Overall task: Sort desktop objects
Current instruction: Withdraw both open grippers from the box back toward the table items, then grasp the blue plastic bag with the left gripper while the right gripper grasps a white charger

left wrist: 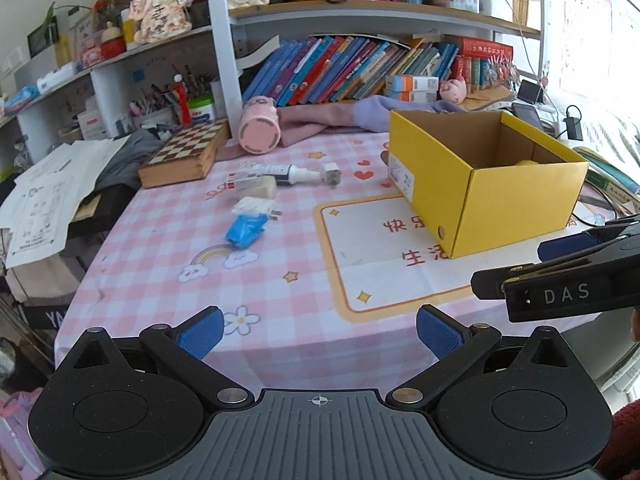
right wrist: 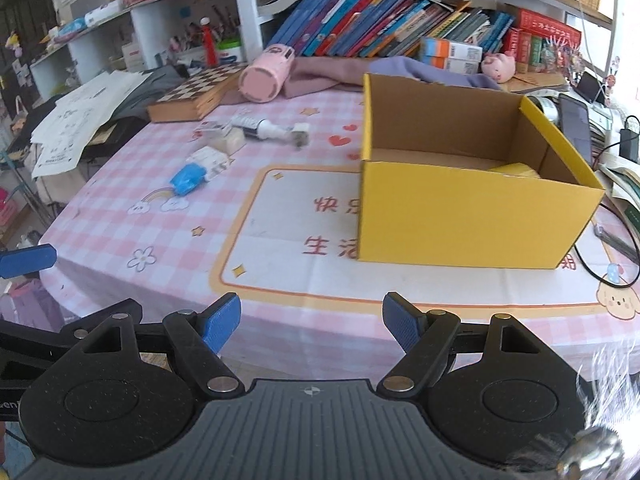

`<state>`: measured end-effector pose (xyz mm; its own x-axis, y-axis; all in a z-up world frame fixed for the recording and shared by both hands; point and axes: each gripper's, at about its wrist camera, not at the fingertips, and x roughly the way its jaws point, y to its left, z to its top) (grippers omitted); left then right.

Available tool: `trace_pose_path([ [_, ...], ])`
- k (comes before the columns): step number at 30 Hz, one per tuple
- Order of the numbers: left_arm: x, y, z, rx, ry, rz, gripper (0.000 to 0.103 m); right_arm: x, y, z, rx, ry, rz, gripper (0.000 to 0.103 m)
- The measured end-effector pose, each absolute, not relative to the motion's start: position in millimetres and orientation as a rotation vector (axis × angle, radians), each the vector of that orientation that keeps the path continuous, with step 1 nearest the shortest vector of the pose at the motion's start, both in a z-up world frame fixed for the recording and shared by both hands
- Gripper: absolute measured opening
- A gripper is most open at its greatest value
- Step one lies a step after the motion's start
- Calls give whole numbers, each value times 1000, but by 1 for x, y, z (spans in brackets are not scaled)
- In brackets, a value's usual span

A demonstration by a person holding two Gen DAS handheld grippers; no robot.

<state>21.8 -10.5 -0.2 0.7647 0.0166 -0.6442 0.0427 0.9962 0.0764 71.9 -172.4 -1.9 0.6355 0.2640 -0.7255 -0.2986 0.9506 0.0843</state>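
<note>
A yellow cardboard box (left wrist: 516,208) (right wrist: 476,216) stands open on the pink checked tablecloth, with something yellow inside. Left of it lie small objects: a blue packet (left wrist: 245,230) (right wrist: 188,178), a white plug adapter (left wrist: 256,206) (right wrist: 212,158), a cream block (left wrist: 256,188) (right wrist: 228,138), a white and dark tube-shaped device (left wrist: 288,172) (right wrist: 264,128) and a white cube charger (left wrist: 331,174) (right wrist: 301,132). My left gripper (left wrist: 318,330) is open and empty at the table's near edge. My right gripper (right wrist: 312,322) is open and empty, near the front edge before the box; it also shows at the right of the left wrist view (left wrist: 560,268).
A wooden chessboard box (left wrist: 184,154) (right wrist: 192,94), a pink cylindrical case (left wrist: 259,126) (right wrist: 266,74) and purple cloth (left wrist: 332,114) lie at the back. Papers (left wrist: 48,196) overhang the left. Shelves of books (left wrist: 360,68) rise behind. Phones and cables (right wrist: 576,128) lie right of the box.
</note>
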Motion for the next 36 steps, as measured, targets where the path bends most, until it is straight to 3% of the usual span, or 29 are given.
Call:
trace_pose_path([
  [36, 34, 54, -7, 5, 720, 121, 103, 110, -94, -8, -144, 847, 487, 77],
])
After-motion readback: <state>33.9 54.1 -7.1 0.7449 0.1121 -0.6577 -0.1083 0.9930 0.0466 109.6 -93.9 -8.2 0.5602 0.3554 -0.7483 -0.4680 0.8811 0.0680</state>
